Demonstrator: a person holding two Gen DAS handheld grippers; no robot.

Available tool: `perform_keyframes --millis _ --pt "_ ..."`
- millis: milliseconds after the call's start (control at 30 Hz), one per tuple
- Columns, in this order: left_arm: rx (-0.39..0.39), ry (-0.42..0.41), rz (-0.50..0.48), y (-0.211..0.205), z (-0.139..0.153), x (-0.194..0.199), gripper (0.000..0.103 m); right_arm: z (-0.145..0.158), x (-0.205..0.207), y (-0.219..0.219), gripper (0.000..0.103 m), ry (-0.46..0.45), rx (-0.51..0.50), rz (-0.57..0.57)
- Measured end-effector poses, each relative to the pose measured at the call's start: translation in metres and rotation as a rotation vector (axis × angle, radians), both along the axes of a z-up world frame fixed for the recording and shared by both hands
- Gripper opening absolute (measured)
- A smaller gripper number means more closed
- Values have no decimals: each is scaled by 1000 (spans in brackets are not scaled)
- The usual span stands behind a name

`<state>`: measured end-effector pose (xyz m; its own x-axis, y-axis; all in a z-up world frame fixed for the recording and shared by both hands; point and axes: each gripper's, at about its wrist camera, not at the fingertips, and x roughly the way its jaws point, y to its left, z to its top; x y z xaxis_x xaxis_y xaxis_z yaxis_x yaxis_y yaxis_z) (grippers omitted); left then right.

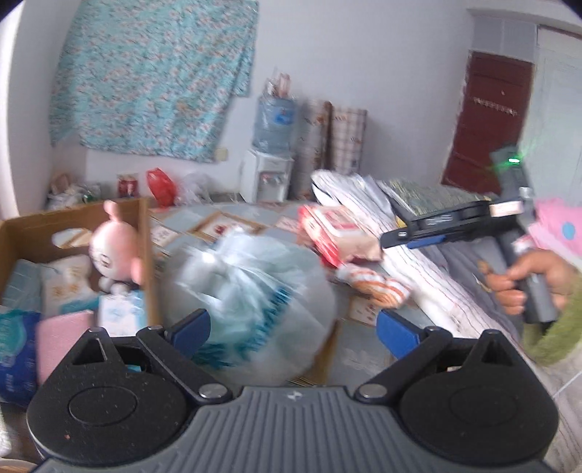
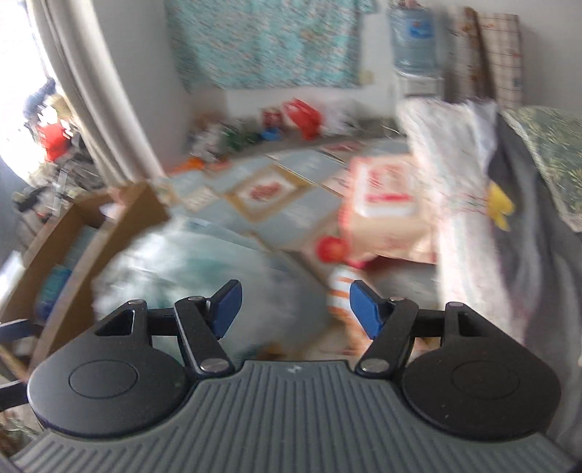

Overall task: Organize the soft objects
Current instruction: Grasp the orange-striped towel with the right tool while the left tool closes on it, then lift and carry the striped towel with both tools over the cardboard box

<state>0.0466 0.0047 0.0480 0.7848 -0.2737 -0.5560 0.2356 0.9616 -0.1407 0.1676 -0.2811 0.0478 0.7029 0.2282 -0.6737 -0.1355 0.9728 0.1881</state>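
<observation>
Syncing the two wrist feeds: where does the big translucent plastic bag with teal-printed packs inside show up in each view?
Left wrist: big translucent plastic bag, lower centre, just right of the brown cardboard box.
Right wrist: same bag, blurred, lower left, again right of the box.
Shared landmark: blue water-cooler bottle against the back wall.
</observation>
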Motion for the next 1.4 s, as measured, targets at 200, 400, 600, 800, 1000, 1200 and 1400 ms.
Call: perform_keyframes --millis 200,400,600,800,1000,1200,1400 --pt "44 70 -53 -40 -31 7 99 -51 39 -14 63 49 -117 -5" --pt "75 116 -124 -61 -55 5 98 -84 67 -12 43 142 -164 0" --pt "70 161 -175 -66 -74 3 98 -83 41 -29 41 211 6 -55" --pt "51 205 -225 -70 -88 3 98 -100 -7 -46 40 343 331 -123" --pt "1 244 -276 -76 -96 6 98 -132 -53 -39 41 481 629 -200" --pt "1 264 -302 -89 -103 11 98 -141 -80 -15 41 504 701 -205" --pt "14 263 -278 -102 -107 25 93 -135 -83 -3 42 487 661 -176"
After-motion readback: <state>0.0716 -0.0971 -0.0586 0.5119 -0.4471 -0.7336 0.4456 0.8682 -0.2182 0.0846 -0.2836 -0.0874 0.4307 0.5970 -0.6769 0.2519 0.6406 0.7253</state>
